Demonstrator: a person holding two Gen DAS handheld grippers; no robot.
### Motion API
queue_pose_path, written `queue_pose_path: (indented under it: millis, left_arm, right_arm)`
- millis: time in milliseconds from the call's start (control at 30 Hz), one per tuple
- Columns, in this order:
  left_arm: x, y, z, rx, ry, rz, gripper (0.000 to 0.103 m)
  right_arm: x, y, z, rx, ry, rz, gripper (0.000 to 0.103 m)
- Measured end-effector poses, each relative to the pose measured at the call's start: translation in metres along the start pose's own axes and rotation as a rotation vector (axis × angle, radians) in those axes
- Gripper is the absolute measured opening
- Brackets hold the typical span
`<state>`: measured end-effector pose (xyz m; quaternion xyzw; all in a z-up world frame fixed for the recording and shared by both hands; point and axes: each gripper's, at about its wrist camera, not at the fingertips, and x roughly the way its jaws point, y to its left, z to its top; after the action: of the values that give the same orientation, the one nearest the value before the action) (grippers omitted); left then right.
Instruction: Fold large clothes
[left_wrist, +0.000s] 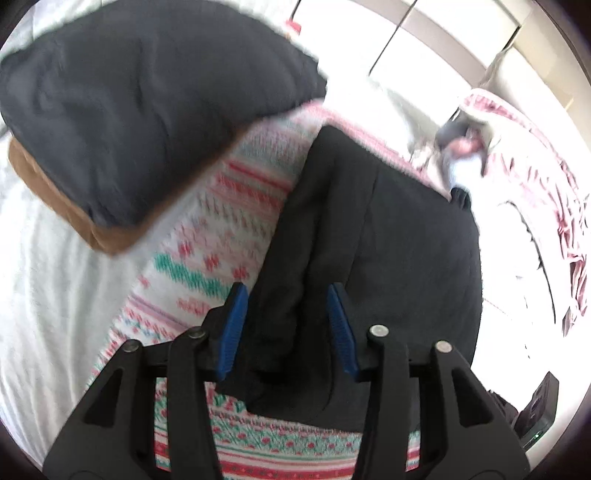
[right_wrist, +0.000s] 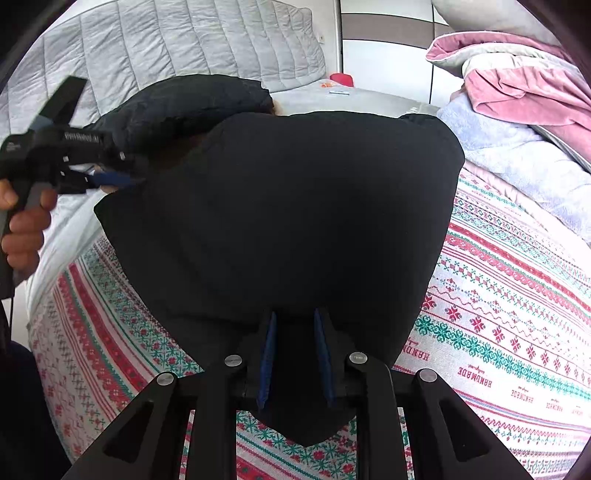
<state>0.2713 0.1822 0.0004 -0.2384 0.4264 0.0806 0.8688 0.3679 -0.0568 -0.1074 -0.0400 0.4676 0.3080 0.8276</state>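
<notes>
A person's hand (right_wrist: 22, 225) at the far left of the right wrist view holds the left gripper (right_wrist: 122, 180), whose blue tips reach the left edge of the black garment (right_wrist: 280, 206). In its own view the left gripper (left_wrist: 286, 325) straddles a raised ridge of the dark cloth, but blur hides whether the pads press it, so I cannot tell if it grips. The garment lies spread on the patterned bedspread (right_wrist: 517, 314) in the middle of the bed, near a folded dark-and-brown pile (left_wrist: 147, 110) that sits further back to the left. It looks soft, thick and limp, probably light for its size; it should sag and drape when lifted, so the edges and corners seem the best places to take hold, pinching through all layers. The right gripper (right_wrist: 293, 347) is narrowed on the near edge, with black cloth filling the space between its pads, apparently clamped on it. The garment's long axis looks to run roughly left to right across the bed, though folds make that uncertain. On the far right lies a heap of pink and grey bedding (right_wrist: 517, 92).
</notes>
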Motion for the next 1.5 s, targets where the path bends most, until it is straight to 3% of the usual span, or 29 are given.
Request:
queue_pose_path:
  millis: [100,167,267,367,467,567,733,900,967,1033,1100,1200,1333,1400,1500]
  left_arm:
    - [-0.011,-0.012,0.003,0.033,-0.054,-0.090,0.046]
    - [-0.007,-0.032,0.004,0.098,-0.061,-0.108,0.046]
    - [0.024,-0.054,0.000,0.178,0.020,-0.003,0.046]
    - [0.061,-0.042,-0.001,0.097,0.142,0.058,0.050]
    - [0.054,-0.032,0.011,-0.006,0.137,-0.009,0.050]
    - [0.051,-0.040,0.027,0.037,0.100,-0.020,0.050]
    - [0.077,-0.062,0.065,0.075,0.165,-0.082,0.050]
    - [0.098,-0.091,0.092,0.173,0.119,-0.014,0.051]
    - [0.121,-0.092,0.092,0.191,0.145,0.038,0.051]
    - [0.141,-0.084,0.087,0.188,0.175,0.069,0.051]
    - [0.146,-0.079,0.079,0.191,0.141,0.086,0.051]
    - [0.154,-0.085,0.073,0.242,0.120,0.139,0.053]
    - [0.152,-0.089,0.064,0.282,0.077,0.173,0.054]
    - [0.151,-0.089,0.062,0.294,0.069,0.173,0.054]
    - [0.152,-0.086,0.064,0.285,0.067,0.161,0.054]
  right_arm:
    - [-0.003,-0.001,-0.002,0.019,-0.009,0.013,0.021]
    - [-0.005,-0.003,-0.003,0.037,-0.018,0.018,0.021]
    - [-0.012,-0.009,0.000,0.063,-0.035,0.053,0.022]
    - [-0.027,-0.024,0.006,0.117,-0.064,0.130,0.024]
    - [-0.042,-0.048,0.020,0.211,-0.123,0.140,0.036]
    - [-0.038,-0.079,0.040,0.293,-0.129,0.121,0.038]
    - [-0.007,-0.119,0.083,0.396,-0.104,0.117,0.038]
    - [0.032,-0.148,0.131,0.439,-0.060,0.079,0.038]
    - [0.053,-0.153,0.142,0.442,-0.009,0.062,0.038]
    - [0.080,-0.145,0.146,0.402,0.063,0.030,0.038]
    - [0.110,-0.127,0.139,0.292,0.135,-0.049,0.038]
    - [0.117,-0.116,0.133,0.240,0.118,-0.109,0.038]
    - [0.112,-0.129,0.141,0.248,0.119,-0.023,0.039]
    - [0.096,-0.139,0.154,0.255,0.062,-0.007,0.040]
    - [0.084,-0.158,0.173,0.311,-0.004,-0.050,0.043]
